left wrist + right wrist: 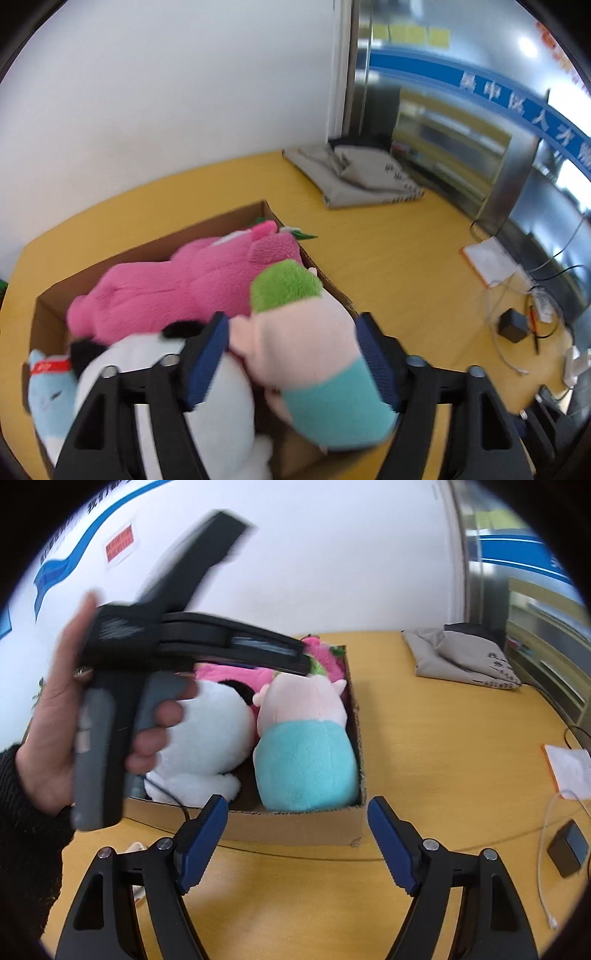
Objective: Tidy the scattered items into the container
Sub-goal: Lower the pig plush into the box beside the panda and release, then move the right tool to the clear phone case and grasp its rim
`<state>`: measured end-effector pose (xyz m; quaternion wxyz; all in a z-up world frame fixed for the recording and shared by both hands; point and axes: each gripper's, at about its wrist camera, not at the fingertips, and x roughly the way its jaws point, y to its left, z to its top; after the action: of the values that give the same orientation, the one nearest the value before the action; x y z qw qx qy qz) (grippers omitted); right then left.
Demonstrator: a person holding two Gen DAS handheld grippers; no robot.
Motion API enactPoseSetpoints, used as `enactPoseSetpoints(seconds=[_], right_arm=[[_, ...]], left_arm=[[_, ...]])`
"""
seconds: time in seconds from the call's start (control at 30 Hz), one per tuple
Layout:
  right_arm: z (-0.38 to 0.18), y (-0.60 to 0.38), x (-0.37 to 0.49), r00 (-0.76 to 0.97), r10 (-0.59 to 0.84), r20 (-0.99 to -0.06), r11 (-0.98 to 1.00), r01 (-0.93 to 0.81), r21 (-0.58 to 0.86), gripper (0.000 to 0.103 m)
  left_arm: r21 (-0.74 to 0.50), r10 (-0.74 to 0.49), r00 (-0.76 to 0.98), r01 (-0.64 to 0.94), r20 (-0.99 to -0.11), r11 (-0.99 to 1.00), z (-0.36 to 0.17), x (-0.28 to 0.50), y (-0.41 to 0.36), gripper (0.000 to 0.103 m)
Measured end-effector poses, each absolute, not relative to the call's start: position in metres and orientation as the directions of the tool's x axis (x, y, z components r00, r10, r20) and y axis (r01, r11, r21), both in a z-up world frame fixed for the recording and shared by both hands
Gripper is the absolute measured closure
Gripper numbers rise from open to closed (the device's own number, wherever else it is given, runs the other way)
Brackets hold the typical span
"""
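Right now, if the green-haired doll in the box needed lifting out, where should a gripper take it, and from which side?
Grip the green-haired doll across its pink head, coming from above. It stands in the cardboard box corner, with the white toy beside it, so only the top is free. The left gripper already straddles that head, seemingly without squeezing it.

Left wrist view hangs close above the cardboard box [147,254]; right wrist view faces it [295,825] from the desk [443,757] edge.
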<state>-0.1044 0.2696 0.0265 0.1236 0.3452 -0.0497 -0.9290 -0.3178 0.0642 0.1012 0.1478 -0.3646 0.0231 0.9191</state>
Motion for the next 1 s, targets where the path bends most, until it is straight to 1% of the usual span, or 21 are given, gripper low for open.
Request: enactPoseSetpoints(seconds=[0.03, 0.07, 0.17, 0.27, 0.4, 0.5, 0.6, 0.77, 1.0], right_arm=[[0.030, 0.271, -0.098, -0.736, -0.255, -0.626, -0.967, 0.184, 0.177, 0.024], [0.034, 0.271, -0.092, -0.742, -0.241, -0.626, -0.970, 0.172, 0.171, 0.024], [0.039, 0.269, -0.078, -0.752, -0.194, -0.630, -0.981, 0.138, 0.138, 0.024], [0.043, 0.259, -0.068, -0.757, -0.161, -0.633, -0.987, 0.119, 0.109, 0.024], [0.048, 0.248, -0.052, -0.768, -0.130, -0.627, -0.991, 0.104, 0.078, 0.024], [0.052, 0.236, -0.033, -0.771, -0.117, -0.626, -0.993, 0.102, 0.059, 0.024], [0.057, 0.227, -0.023, -0.777, -0.104, -0.621, -0.993, 0.110, 0.029, 0.024], [0.062, 0.217, -0.009, -0.785, -0.086, -0.613, -0.993, 0.121, -0.015, 0.024], [0.061, 0.216, -0.005, -0.784, -0.072, -0.617, -0.994, 0.110, -0.024, 0.024]], left_arm=[[-0.081, 0.257, -0.714, -0.271, -0.651, -0.959, 0.109, -0.296, 0.052, 0.004], [-0.091, 0.250, -0.741, -0.249, -0.624, -0.964, 0.116, -0.273, 0.039, 0.000], [-0.097, 0.215, -0.787, -0.195, -0.579, -0.976, 0.122, -0.207, 0.003, 0.000], [-0.107, 0.176, -0.792, -0.140, -0.585, -0.984, 0.111, -0.156, -0.026, 0.000], [-0.083, 0.105, -0.784, -0.068, -0.612, -0.994, 0.091, -0.107, -0.049, 0.000], [-0.127, 0.105, -0.767, -0.031, -0.633, -0.991, 0.078, -0.084, -0.059, 0.000], [-0.157, 0.114, -0.763, -0.017, -0.636, -0.988, 0.070, -0.069, -0.063, 0.000], [-0.168, 0.105, -0.772, 0.002, -0.627, -0.986, 0.069, -0.060, -0.069, 0.000], [-0.171, 0.122, -0.769, -0.017, -0.628, -0.985, 0.068, -0.059, -0.067, 0.000]])
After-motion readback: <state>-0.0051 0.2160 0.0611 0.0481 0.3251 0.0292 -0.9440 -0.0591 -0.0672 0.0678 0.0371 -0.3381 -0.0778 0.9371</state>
